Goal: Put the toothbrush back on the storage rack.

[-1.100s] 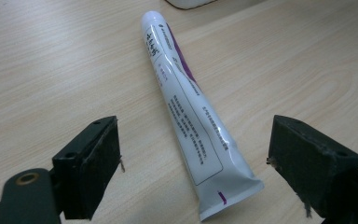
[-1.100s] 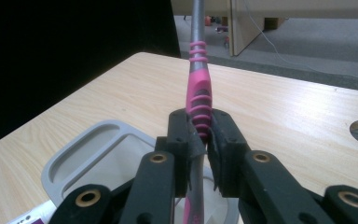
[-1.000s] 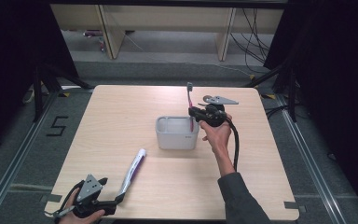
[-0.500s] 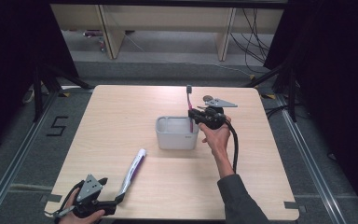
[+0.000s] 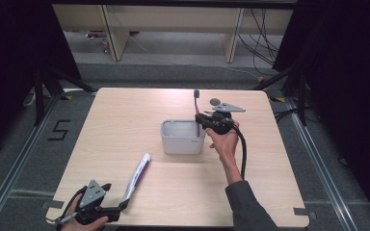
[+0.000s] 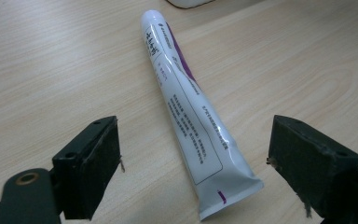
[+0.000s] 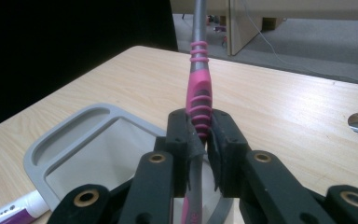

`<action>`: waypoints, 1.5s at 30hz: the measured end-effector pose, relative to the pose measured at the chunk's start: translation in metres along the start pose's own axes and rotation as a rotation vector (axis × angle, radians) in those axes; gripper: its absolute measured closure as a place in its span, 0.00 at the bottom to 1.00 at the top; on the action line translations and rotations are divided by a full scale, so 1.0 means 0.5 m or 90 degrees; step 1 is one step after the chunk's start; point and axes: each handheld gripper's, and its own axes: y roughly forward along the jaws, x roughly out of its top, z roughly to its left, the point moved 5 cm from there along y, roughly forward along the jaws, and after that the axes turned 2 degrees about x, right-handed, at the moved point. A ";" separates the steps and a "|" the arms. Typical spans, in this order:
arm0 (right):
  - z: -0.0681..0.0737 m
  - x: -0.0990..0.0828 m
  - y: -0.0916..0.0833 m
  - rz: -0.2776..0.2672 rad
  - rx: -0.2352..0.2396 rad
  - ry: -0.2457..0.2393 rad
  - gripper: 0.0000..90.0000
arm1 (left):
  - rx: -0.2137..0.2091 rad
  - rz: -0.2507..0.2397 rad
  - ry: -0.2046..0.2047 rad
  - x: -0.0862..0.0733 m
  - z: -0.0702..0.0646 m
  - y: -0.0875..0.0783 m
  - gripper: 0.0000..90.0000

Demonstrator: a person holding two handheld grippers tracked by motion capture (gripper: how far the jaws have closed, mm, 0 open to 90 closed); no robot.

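Observation:
A pink and grey toothbrush [image 5: 197,103] stands upright, bristles up, and my right gripper [image 5: 205,123] is shut on its handle [image 7: 200,100] at the right rim of a grey open-topped container [image 5: 183,139]. The handle's lower end dips inside that rim [image 7: 74,144]. A white and purple toothpaste tube [image 5: 138,175] lies flat on the table, cap toward the container. My left gripper [image 5: 120,208] rests near the table's front left edge. It is open, with its jaws on either side of the tube's crimped end [image 6: 223,186], not touching it.
The wooden table [image 5: 125,120] has a round hole [image 5: 215,101] behind my right gripper. Dark drapes flank both sides, and wooden shelf legs [image 5: 111,33] stand on the floor beyond the far edge. A black cable [image 5: 243,154] trails along the person's right forearm.
My right gripper has sunk slightly with the toothbrush, toward the container's right rim. The left gripper and the tube have stayed put.

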 end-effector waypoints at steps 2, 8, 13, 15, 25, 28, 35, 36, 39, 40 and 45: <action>-0.004 0.001 -0.001 0.001 -0.008 -0.014 0.87 | -0.001 -0.002 0.000 0.000 0.000 0.000 0.18; -0.003 -0.004 0.000 0.003 -0.004 -0.004 0.87 | 0.000 0.001 0.000 0.000 -0.001 0.000 0.18; -0.003 -0.009 -0.002 0.013 -0.007 0.000 0.87 | -0.001 -0.003 0.000 0.000 0.000 0.000 0.18; -0.006 -0.010 0.000 0.014 -0.007 -0.014 0.87 | -0.002 -0.003 0.002 0.001 -0.001 0.000 0.18; -0.002 -0.005 -0.013 0.007 -0.011 -0.006 0.76 | -0.001 -0.002 0.000 0.000 -0.001 0.000 0.18; -0.005 -0.005 -0.022 0.012 -0.023 -0.020 0.65 | 0.000 -0.002 0.000 0.000 0.000 0.000 0.18; 0.014 -0.007 -0.077 0.021 0.004 -0.021 0.48 | 0.005 0.000 -0.005 0.000 0.000 0.000 0.18; 0.020 -0.011 -0.089 0.028 0.003 -0.010 0.48 | 0.005 -0.001 -0.005 0.000 0.001 0.000 0.18; 0.023 -0.024 -0.133 0.048 0.005 -0.045 0.47 | 0.009 0.000 -0.005 0.000 0.002 -0.002 0.18; 0.023 -0.024 -0.133 0.048 0.005 -0.045 0.47 | 0.009 0.002 -0.003 0.000 0.002 -0.002 0.18; 0.022 -0.057 -0.175 0.051 0.018 -0.027 0.46 | 0.007 -0.003 -0.011 0.000 0.002 0.000 0.18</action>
